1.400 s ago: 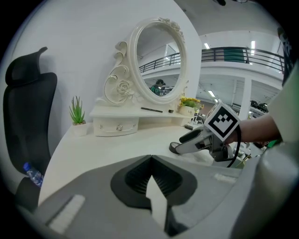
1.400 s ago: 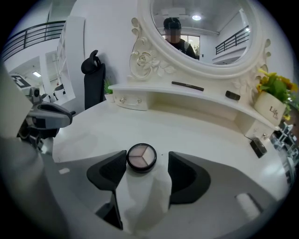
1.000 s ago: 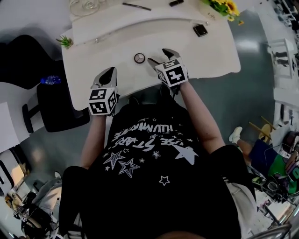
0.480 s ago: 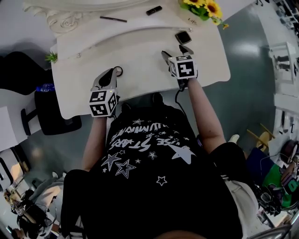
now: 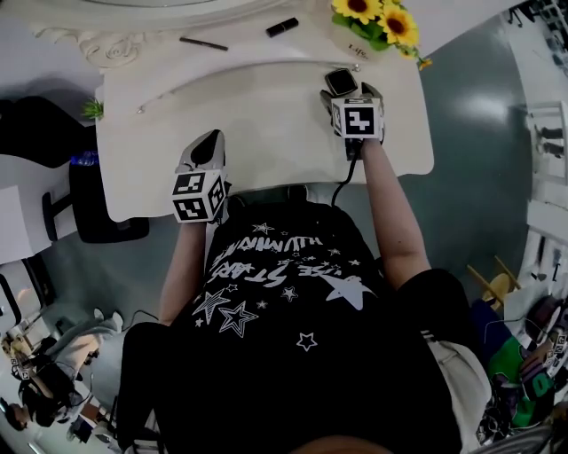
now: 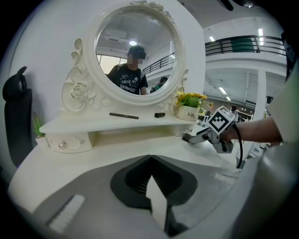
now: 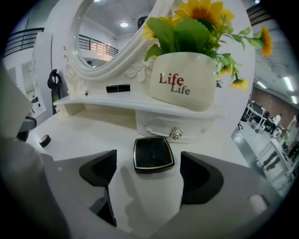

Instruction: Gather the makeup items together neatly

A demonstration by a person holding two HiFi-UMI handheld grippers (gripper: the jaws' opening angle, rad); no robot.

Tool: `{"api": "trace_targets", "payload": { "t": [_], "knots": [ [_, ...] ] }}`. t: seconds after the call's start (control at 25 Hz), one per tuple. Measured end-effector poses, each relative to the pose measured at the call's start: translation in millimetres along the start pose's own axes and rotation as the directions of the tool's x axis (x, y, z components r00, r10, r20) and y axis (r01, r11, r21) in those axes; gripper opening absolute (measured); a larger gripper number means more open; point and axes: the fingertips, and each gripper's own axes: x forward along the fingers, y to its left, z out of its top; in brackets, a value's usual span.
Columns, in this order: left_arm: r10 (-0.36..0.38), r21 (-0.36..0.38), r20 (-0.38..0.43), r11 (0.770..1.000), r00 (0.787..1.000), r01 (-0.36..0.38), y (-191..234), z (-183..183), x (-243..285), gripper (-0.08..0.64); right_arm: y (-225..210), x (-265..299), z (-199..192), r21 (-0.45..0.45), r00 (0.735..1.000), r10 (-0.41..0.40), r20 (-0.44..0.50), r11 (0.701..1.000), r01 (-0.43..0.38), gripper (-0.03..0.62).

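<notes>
A black square compact lies on the white dressing table below the shelf drawer. My right gripper is open; its jaws have just been opening, and the compact lies just ahead between the tips, untouched. On the upper shelf lie a black lipstick and a dark pencil. My left gripper hovers over the table's front left; its jaws meet at the tips with nothing seen between them. A small dark item lies on the table far to the left in the right gripper view.
A white pot of sunflowers stands on the shelf right above the compact. The oval mirror rises behind the shelf. A small green plant sits at the table's left corner, and a black chair stands to the left.
My right gripper has travelled from the round compact at the table's middle to the square compact at the back right and opened wider. The left gripper moved forward. The round compact has dropped from the head view.
</notes>
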Motion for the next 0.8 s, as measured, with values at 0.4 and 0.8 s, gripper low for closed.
{"api": "trace_targets", "payload": {
  "t": [0.4,0.8],
  "knots": [
    [0.051,-0.036,-0.018,0.998,0.999,-0.051,-22.9,-7.4,3.8,0.002,-11.7,14.9,-2.6,-0.050,0.998,0.044,-0.038,0.998,-0.046,0.328],
    [0.072,-0.052,0.000,0.996,0.997,-0.071,-4.5,-16.2,-14.1,0.002,7.6,-2.2,2.9,-0.056,0.995,0.104,0.006,0.993,-0.103,0.324]
  ]
}}
